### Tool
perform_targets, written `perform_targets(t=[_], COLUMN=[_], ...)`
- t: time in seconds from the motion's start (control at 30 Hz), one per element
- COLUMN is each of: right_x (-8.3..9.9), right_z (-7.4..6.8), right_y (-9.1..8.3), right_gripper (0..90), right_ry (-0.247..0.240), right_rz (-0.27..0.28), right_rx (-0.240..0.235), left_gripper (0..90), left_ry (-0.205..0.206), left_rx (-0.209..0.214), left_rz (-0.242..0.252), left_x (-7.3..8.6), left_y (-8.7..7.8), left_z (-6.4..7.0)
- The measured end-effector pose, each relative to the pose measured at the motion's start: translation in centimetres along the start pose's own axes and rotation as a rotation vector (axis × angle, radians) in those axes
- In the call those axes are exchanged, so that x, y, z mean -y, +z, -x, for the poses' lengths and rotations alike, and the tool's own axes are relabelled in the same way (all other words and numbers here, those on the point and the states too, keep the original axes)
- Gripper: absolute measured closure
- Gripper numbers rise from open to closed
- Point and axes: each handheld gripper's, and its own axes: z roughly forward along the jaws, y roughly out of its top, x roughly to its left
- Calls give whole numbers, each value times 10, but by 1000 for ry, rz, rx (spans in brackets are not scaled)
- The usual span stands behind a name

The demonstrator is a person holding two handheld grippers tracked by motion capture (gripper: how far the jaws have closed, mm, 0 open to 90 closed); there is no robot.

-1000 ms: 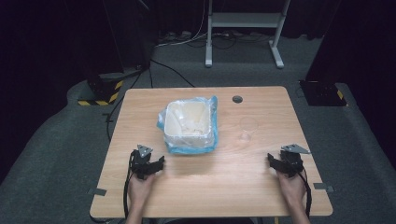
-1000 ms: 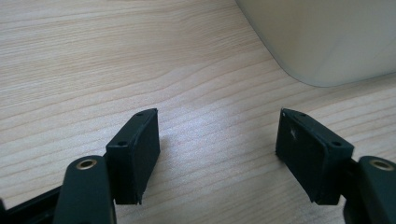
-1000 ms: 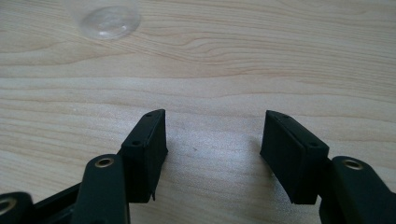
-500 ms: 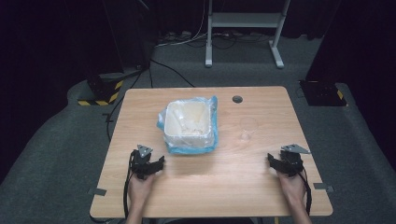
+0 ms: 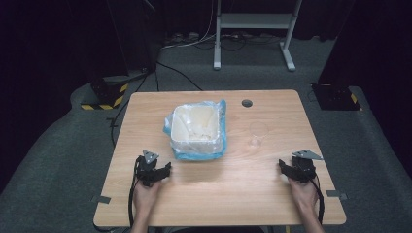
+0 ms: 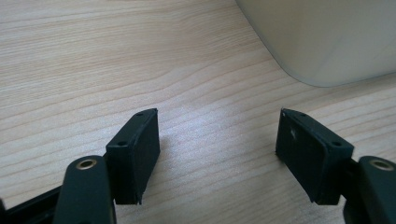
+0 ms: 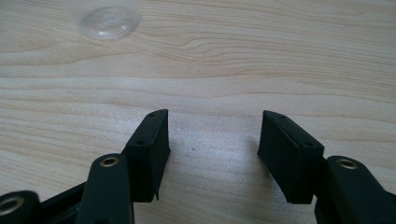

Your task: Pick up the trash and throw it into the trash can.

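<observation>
No brand, label or legible writing is visible on any item. The left hand-held gripper [image 5: 154,171] rests on the wooden counter [image 5: 272,160] near its front-left part, held by the left hand [image 5: 145,196]; its jaws stand apart with nothing between them, bare wood showing in the gap in the left gripper view [image 6: 217,140]. Ahead of it and slightly to its right stands a white square tub [image 5: 197,128], its near wall close ahead of the right jaw in the left gripper view [image 6: 327,37]. The tub is lined with a blue bag [image 5: 221,145] folded over its rim and spilling onto the counter around its base; the contents are pale and cannot be identified. The right hand-held gripper [image 5: 297,169] rests at the front-right part of the counter, held by the right hand [image 5: 303,194]; its jaws are likewise apart and empty [image 7: 212,140]. Ahead of it and to its left stands a clear cup [image 5: 257,133], upright, seemingly empty; its base appears at the top of the right gripper view [image 7: 108,21]. The cup stands apart from the tub, between the tub and the right hand-held gripper. A dark round grommet [image 5: 247,103] sits in the counter beyond the cup.
</observation>
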Motion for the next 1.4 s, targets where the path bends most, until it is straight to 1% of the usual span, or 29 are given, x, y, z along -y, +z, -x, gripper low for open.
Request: perform_targets(t=[0.2,0.37,0.5,0.57,0.63,0.87,1.0,1.07,1.4], right_x=[-2,-7,-11,-14,-16,-22,-25,-27,-39], right_z=[1,0,-1,-1,-1,-2,-3,-3,-3], right_y=[-4,-10,-13,-14,-15,-16,-17,-18,-21], right_gripper=[440,448,454,457,478,492,497,500,502], right_ry=[2,1,2,7,1,0,3,13,21], right_rz=[15,50,66,69,73,78,81,82,92], right_rx=[-12,-26,-39,-49,-63,-92,-102,-118,-142], left_gripper=[302,302,302,302,302,302,302,302,302], left_ry=[0,0,0,0,-1,-1,-1,-1,0], left_rx=[0,0,0,0,0,0,0,0,1], left_rz=[0,0,0,1,1,1,0,0,1], left_x=[0,0,0,0,0,0,0,0,0], left_y=[0,0,0,0,0,0,0,0,0], left_z=[0,0,0,0,0,0,0,0,0])
